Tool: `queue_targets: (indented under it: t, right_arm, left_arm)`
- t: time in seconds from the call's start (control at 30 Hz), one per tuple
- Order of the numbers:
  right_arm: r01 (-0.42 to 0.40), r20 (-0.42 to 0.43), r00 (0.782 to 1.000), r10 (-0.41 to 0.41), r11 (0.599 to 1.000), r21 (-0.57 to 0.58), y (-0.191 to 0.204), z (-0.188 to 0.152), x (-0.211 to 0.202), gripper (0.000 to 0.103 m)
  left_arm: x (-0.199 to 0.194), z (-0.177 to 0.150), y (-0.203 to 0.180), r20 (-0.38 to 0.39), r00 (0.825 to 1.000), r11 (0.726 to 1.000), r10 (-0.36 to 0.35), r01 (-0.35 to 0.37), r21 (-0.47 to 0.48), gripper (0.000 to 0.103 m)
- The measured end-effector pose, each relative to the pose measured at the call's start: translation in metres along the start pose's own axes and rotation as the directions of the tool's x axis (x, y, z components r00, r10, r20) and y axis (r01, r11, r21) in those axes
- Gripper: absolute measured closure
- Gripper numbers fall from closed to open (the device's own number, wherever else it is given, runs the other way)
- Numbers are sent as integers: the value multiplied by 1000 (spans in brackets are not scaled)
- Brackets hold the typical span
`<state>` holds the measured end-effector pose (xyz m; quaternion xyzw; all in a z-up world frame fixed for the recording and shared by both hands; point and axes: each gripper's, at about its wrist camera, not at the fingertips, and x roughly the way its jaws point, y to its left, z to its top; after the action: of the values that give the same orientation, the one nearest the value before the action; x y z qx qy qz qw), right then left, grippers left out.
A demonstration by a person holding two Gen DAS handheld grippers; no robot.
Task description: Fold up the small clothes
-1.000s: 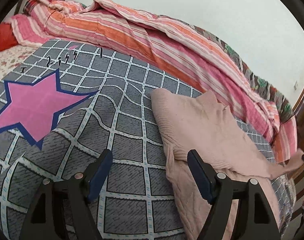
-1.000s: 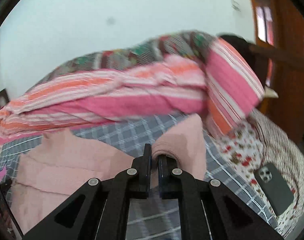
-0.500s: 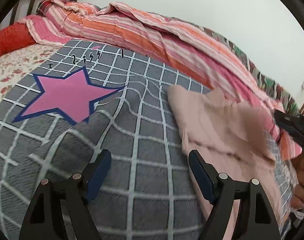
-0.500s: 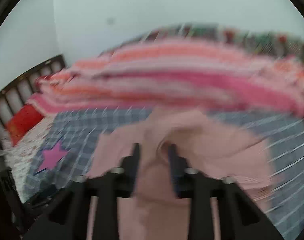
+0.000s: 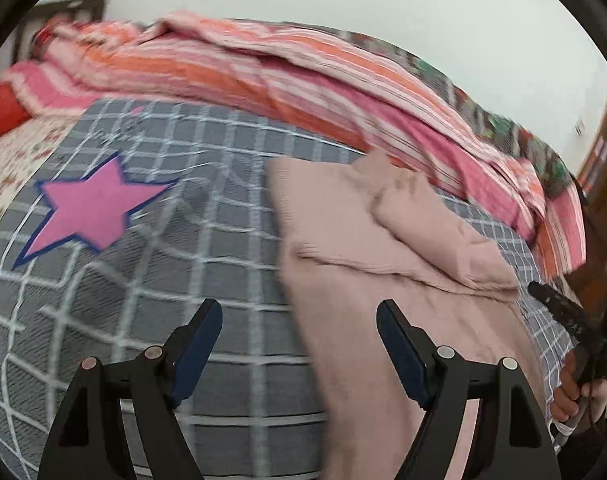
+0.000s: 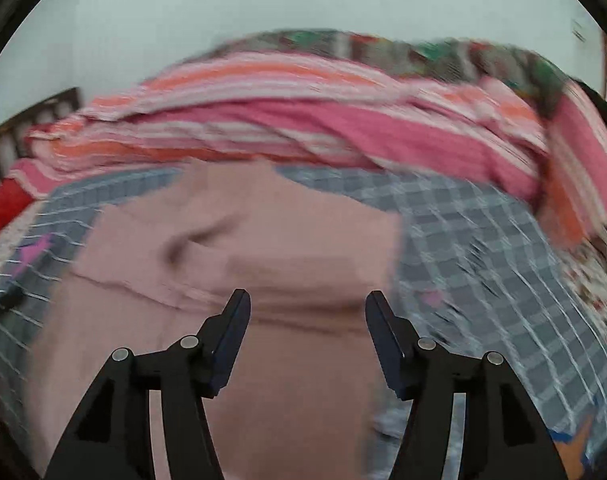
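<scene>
A pale pink knitted garment (image 5: 355,240) lies on the grey checked blanket (image 5: 207,216), with one sleeve (image 5: 435,228) folded across its body. My left gripper (image 5: 299,320) stands open above the garment's left edge, half over the blanket, holding nothing. In the right wrist view the same garment (image 6: 263,248) fills the middle, blurred by motion. My right gripper (image 6: 307,312) hovers over it with its jaws opening and no cloth pinched between them. The right gripper's tip (image 5: 551,300) and the hand (image 5: 575,392) holding it show at the right edge of the left wrist view.
A bunched pink and orange striped quilt (image 5: 303,80) runs along the wall side of the bed. A pink star (image 5: 91,212) is printed on the blanket to the left. A red pillow (image 5: 3,108) lies at far left, by a wooden headboard (image 6: 23,132).
My right gripper has let go of the pink sleeve, which now lies folded across the garment, and has opened and dropped lower. The left gripper has drawn back a little, still open.
</scene>
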<state>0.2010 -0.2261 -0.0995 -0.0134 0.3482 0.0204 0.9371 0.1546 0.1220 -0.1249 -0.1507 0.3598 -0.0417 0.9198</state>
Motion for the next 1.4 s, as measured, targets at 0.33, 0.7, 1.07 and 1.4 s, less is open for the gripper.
queue_targets:
  t: [0.33,0.7,1.07,1.4]
  right_arm:
    - [-14,-79,996,27,988,154,-59,-17,35,44]
    - [-75,-50,995,89,971,228,-71,-24,65,44]
    - [-33,-57,997,47,973,228,-70,-24,68,45]
    - [-22,-62,997,37,975,221,-68,-24,69,45]
  left_arm:
    - [30,2,-78,-95,995,997,-11,18,74,25]
    - [75,21,-139,-98,995,984,25,-8,177,25]
    - [139,45,-156,-44,962,928,269,-247,279,34]
    - [98,52,-28,-92,995,998,45,-48,-33,43]
